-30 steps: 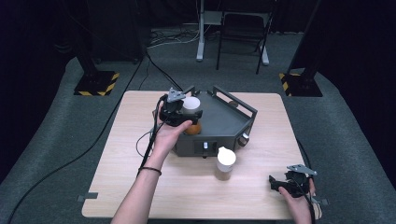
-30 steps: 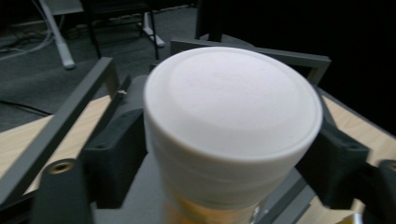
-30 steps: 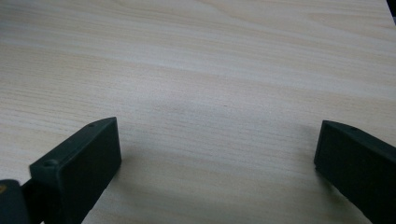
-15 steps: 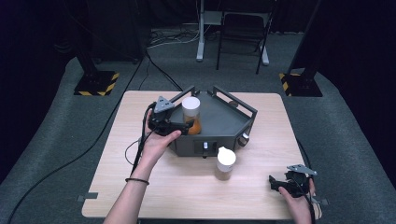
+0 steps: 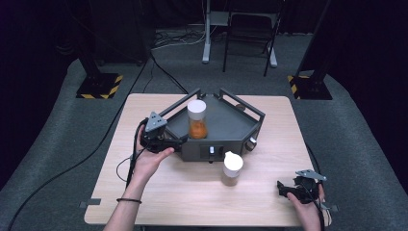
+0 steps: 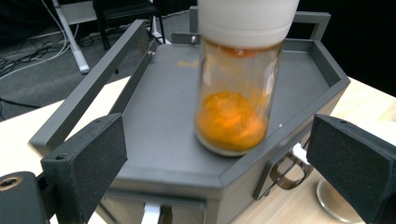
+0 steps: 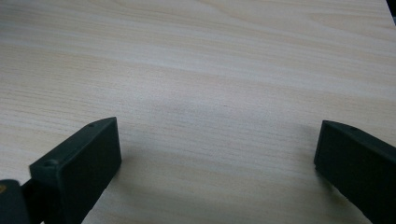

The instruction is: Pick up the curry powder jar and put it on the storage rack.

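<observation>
A glass jar (image 5: 197,120) with a white lid and orange powder stands upright on the grey tray (image 5: 231,120). My left gripper (image 5: 178,140) sits at the tray's left front corner, a little back from the jar. Its jaws have just been opening and now stand open with nothing between them. In the left gripper view the jar (image 6: 238,93) stands ahead on the tray (image 6: 159,116), beyond the gripper (image 6: 219,165). A second white-lidded jar (image 5: 233,166) stands on the table before the tray. My right gripper (image 5: 288,190) rests open near the table's front right corner, over bare wood (image 7: 215,158).
The tray has raised rails (image 5: 243,103) along its back sides and knobs on its front face (image 5: 211,150). The glass base of the second jar (image 6: 336,205) sits at the tray's front corner. Cables (image 5: 127,161) trail off the table's left side.
My left gripper has let go of the jar with orange powder, leaving it on the tray, and has drawn back to the left and down. The right gripper has stayed still.
</observation>
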Demonstrator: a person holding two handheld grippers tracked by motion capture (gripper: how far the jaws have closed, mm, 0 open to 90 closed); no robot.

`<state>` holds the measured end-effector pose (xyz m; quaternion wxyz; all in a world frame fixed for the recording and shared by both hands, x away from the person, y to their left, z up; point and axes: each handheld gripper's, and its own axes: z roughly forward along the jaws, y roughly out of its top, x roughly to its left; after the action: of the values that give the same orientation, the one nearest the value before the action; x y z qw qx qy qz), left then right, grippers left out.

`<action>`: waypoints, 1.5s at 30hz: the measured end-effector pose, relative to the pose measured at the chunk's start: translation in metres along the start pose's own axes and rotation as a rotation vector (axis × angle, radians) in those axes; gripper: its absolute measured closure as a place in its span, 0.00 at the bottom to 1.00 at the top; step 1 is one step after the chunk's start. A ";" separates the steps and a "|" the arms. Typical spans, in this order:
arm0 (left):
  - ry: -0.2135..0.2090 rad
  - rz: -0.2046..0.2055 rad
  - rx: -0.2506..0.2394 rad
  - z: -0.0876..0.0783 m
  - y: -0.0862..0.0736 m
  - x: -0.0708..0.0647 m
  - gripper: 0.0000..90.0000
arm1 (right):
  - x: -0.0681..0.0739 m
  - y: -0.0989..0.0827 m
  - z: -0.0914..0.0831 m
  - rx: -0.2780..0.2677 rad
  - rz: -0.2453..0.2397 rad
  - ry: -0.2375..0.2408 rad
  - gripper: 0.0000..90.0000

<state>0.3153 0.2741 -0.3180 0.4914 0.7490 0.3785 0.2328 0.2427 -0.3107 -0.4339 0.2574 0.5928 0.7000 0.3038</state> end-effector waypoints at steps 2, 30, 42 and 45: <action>0.001 -0.010 -0.005 -0.003 -0.006 0.002 0.05 | 0.000 0.000 0.000 0.000 0.000 0.000 0.00; 0.037 -0.077 0.023 -0.033 -0.091 0.008 0.06 | 0.000 0.000 0.000 0.000 0.000 0.000 0.00; 0.046 -0.092 0.066 -0.031 -0.115 0.009 0.06 | 0.000 0.000 0.000 0.000 0.000 0.000 0.00; 0.048 -0.101 0.074 -0.031 -0.119 0.010 0.07 | 0.000 0.000 0.000 0.000 0.000 0.000 0.00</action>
<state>0.2588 0.3268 -0.4138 0.4654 0.7408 0.4357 0.2117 0.2427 -0.3108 -0.4339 0.2575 0.5926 0.7001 0.3038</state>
